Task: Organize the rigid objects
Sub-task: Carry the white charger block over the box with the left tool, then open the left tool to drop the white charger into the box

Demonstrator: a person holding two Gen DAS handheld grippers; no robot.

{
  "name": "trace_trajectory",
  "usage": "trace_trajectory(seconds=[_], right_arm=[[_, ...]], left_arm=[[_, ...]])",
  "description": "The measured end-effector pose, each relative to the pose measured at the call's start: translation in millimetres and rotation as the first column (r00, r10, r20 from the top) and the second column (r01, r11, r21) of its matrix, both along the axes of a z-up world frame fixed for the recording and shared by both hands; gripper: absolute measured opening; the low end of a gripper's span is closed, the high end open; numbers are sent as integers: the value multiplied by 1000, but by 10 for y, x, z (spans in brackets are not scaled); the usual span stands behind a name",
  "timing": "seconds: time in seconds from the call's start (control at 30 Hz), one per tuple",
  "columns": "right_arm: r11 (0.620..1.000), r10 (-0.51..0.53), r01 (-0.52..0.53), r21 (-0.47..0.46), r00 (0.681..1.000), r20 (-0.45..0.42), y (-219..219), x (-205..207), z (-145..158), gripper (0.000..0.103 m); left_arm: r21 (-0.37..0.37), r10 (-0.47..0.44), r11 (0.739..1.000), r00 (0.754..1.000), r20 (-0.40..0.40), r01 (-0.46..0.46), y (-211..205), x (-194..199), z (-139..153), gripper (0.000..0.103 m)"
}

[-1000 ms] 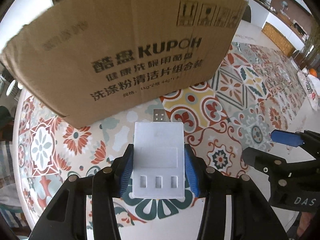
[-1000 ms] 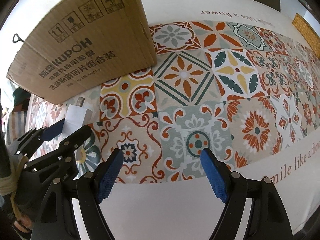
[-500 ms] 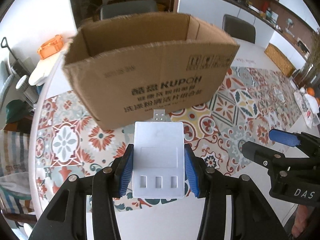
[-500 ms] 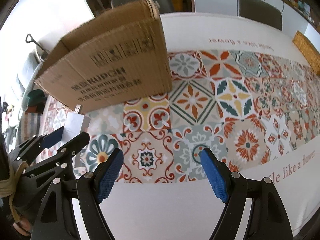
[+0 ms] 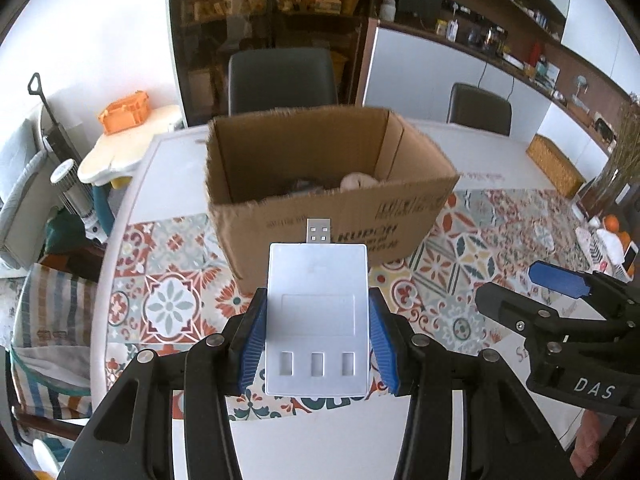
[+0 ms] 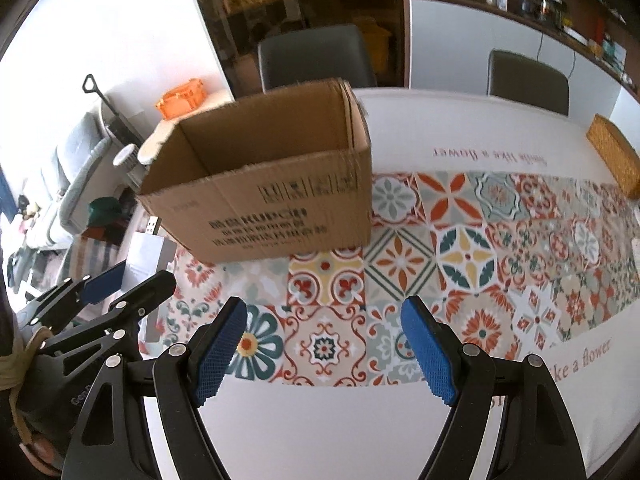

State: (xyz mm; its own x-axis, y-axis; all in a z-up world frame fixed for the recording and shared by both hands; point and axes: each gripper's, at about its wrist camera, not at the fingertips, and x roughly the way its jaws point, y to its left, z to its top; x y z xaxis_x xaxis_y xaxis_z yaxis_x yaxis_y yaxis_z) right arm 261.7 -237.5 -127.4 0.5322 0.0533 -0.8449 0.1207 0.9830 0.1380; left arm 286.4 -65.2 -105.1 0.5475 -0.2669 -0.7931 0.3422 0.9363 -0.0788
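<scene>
- Both grippers have risen since a second ago; the cardboard box [image 5: 320,184], then filling the upper frame as a printed wall, now shows its open top and inside.
- Left gripper [image 5: 316,340]: blue pads [image 5: 253,344] clamped on the long edges of a white USB adapter [image 5: 318,320], metal plug [image 5: 319,231] pointing away toward the box. Adapter is off the table, just short of the box's near wall.
- Right gripper [image 6: 324,354]: jaws stand wide, nothing between them, over the patterned tablecloth [image 6: 460,248].
- Box sits on the tablecloth; pale and dark items lie at its bottom, too dim to name.
- Beyond the table: two dark chairs [image 5: 282,78], an orange crate [image 5: 124,114] on a small side table, and shelving.
</scene>
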Motion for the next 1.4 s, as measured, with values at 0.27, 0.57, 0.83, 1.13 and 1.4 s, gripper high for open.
trace_trajectory(seconds=[0.27, 0.57, 0.83, 1.13, 1.4], right_arm=[[1000, 21, -20, -20, 998, 67, 73, 43, 272, 79], [998, 44, -37, -52, 989, 144, 130, 190, 563, 79], [995, 67, -51, -85, 979, 195, 181, 415, 763, 79], [989, 93, -63, -134, 970, 225, 225, 707, 894, 79], [987, 90, -56, -151, 970, 225, 183, 991, 916, 79]], left_arm=[[-18, 22, 1000, 998, 59, -21, 64, 18, 280, 47], [-35, 49, 998, 990, 132, -45, 116, 132, 581, 47], [-43, 66, 997, 983, 169, -59, 120, 324, 772, 47], [-50, 78, 996, 983, 164, -71, 95, 620, 845, 47], [-35, 77, 997, 988, 137, -72, 19, 922, 842, 47]])
